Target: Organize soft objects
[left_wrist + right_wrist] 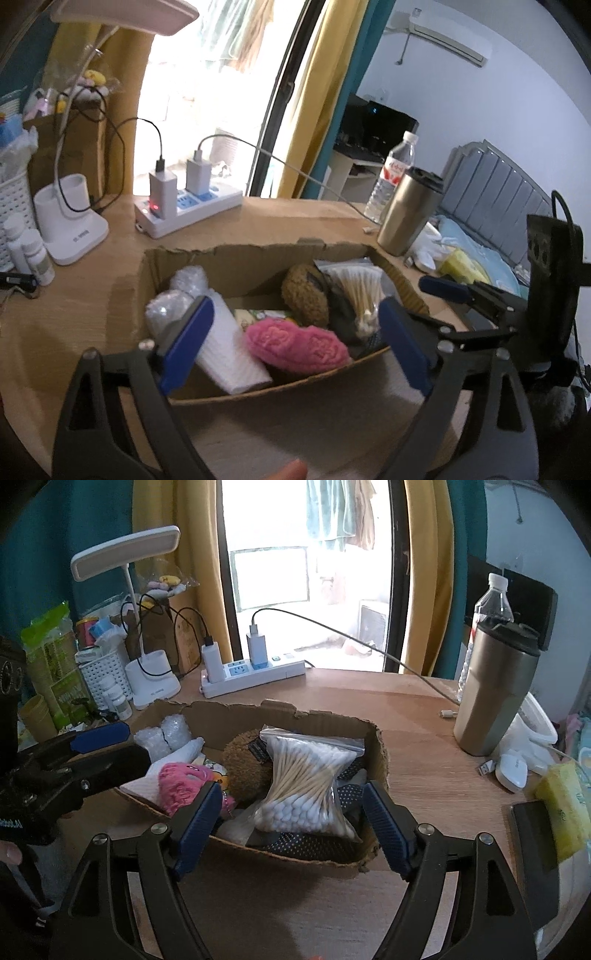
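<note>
A torn cardboard box [376, 746] sits near the front edge of a wooden desk [417, 779] and holds the soft things. A clear zip bag of cotton swabs [306, 786] leans at the box's right end, its sticks running from the back wall down toward the front wall, white tips at the low end. It lies on dark polka-dot cloth [310, 843]. Beside it on the left is a brown fuzzy plush [243, 768], then a pink plush [295, 343] lying lengthwise along the front wall. A white ribbed roll [229, 354] slants from the box's back left corner toward the front wall, next to rolls of bubble wrap [173, 306].

No writing on these things can be read; small print on the white lamp base [74, 236] at the desk's left back is too blurred to make out.

The left gripper [295, 347] hangs over the box's front wall, jaws spread wide, nothing between them. The right gripper [293, 823] hangs likewise, jaws wide apart either side of the swab bag without touching it.

Behind the box lies a white power strip [255, 677] with chargers; at the right edge stand a steel tumbler [495, 701] and a water bottle [493, 602]
</note>
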Demonstrator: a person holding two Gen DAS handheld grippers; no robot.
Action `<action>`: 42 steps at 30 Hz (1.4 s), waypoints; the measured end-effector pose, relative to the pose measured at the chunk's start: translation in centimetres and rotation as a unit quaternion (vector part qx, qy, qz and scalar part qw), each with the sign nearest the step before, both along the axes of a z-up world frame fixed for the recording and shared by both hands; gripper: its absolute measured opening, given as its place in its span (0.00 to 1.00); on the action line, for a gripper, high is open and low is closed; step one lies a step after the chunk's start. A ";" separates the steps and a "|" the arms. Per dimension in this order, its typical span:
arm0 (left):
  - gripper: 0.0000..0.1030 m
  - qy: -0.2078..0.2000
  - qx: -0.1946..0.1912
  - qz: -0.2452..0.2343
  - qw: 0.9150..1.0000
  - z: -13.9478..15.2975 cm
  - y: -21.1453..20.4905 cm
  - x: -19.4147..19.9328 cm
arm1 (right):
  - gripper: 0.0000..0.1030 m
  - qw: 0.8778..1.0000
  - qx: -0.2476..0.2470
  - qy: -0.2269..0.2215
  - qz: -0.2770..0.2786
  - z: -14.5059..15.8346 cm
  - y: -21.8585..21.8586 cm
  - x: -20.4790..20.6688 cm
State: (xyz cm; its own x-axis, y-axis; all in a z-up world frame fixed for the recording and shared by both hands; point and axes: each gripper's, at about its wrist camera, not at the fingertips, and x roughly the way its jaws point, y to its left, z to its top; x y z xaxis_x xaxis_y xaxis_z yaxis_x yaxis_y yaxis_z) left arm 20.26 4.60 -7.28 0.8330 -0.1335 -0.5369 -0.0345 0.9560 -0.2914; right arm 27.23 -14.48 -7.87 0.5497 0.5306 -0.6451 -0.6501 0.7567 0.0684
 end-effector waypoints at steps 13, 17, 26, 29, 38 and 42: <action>0.95 -0.024 0.021 0.028 0.999 1.8 0.4 -3.6 | 0.79 1.000 0.012 -0.024 0.004 2.1 -0.4 -2.5; 0.96 -0.031 0.028 0.038 0.998 2.2 0.5 -4.9 | 0.79 0.999 0.022 -0.036 0.007 3.0 -0.5 -3.7; 0.97 -0.044 0.047 0.052 0.997 3.1 0.2 -7.4 | 0.79 0.998 0.034 -0.052 0.008 4.2 -0.9 -6.1; 0.97 -0.050 0.050 0.053 0.996 3.5 0.1 -8.2 | 0.79 0.998 0.036 -0.057 0.008 4.6 -1.0 -6.8; 0.97 -0.062 0.062 0.071 0.994 4.5 -0.4 -10.6 | 0.79 0.996 0.045 -0.075 0.004 5.9 -2.0 -9.2; 0.97 -0.065 0.065 0.082 0.992 4.8 -0.4 -11.6 | 0.79 0.996 0.051 -0.080 0.002 6.5 -2.6 -10.4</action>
State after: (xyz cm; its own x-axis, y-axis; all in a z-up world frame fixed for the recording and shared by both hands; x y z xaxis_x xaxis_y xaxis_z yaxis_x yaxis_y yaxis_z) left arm 8.63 4.23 -2.46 0.9014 0.0722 -0.4269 -0.1625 0.9704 -0.1789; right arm 16.82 -17.09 -1.39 0.6387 0.5914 -0.4922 -0.6615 0.7488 0.0414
